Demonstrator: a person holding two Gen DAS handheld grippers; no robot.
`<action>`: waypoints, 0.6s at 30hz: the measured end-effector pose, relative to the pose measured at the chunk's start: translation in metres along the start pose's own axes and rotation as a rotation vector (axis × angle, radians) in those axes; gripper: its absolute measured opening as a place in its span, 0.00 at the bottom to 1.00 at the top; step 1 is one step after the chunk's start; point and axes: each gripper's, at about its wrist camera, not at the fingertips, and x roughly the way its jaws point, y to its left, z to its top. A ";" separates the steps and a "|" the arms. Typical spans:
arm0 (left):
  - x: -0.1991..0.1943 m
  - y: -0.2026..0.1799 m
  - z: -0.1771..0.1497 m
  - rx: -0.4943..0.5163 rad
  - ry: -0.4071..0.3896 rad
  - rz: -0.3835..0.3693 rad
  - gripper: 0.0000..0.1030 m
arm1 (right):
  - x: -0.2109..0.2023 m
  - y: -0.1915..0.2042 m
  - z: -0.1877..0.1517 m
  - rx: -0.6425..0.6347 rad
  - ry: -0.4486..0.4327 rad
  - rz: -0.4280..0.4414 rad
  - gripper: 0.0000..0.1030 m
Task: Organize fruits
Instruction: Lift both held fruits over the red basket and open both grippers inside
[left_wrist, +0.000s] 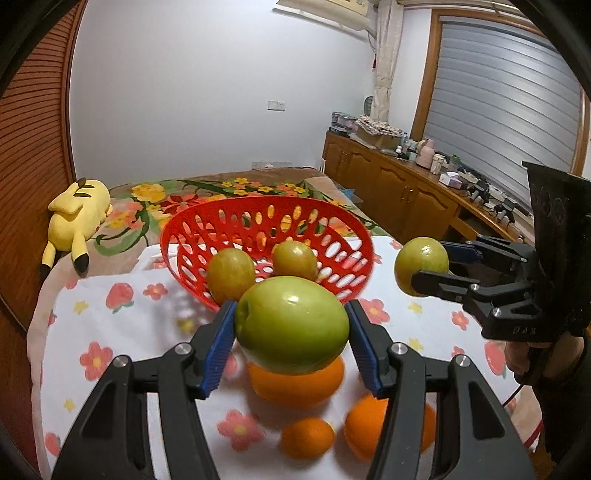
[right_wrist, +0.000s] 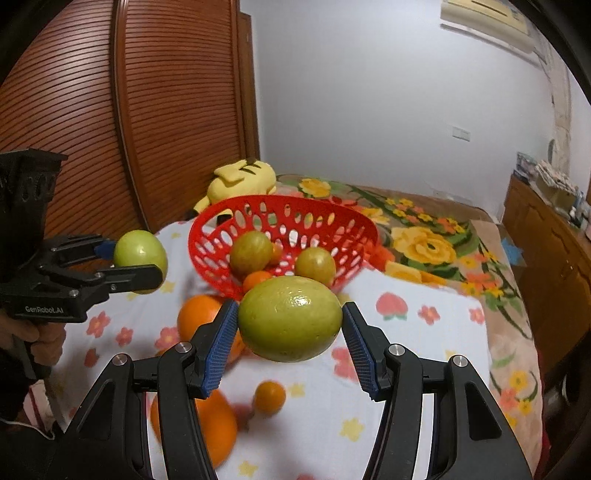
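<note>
Though held fruits (left_wrist: 291, 325) block view, oranges (left_wrist: 308, 437) blurred.

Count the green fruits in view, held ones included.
4: one in the left gripper, one in the right gripper, two inside the red basket at and. More may be hidden.

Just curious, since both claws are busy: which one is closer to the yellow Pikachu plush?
Left. The left gripper, gripping a green fruit, sits in front of the red basket, with the Pikachu plush off to its left; the right gripper, also holding one, is farther right.
</note>
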 end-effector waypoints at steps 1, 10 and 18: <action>0.005 0.003 0.004 -0.001 0.002 0.003 0.56 | 0.007 0.000 0.004 -0.016 0.005 0.006 0.57; 0.041 0.017 0.022 0.002 0.037 0.020 0.56 | 0.056 -0.004 0.024 -0.062 0.057 0.063 0.57; 0.060 0.025 0.028 -0.002 0.060 0.030 0.56 | 0.082 -0.013 0.028 -0.080 0.096 0.083 0.57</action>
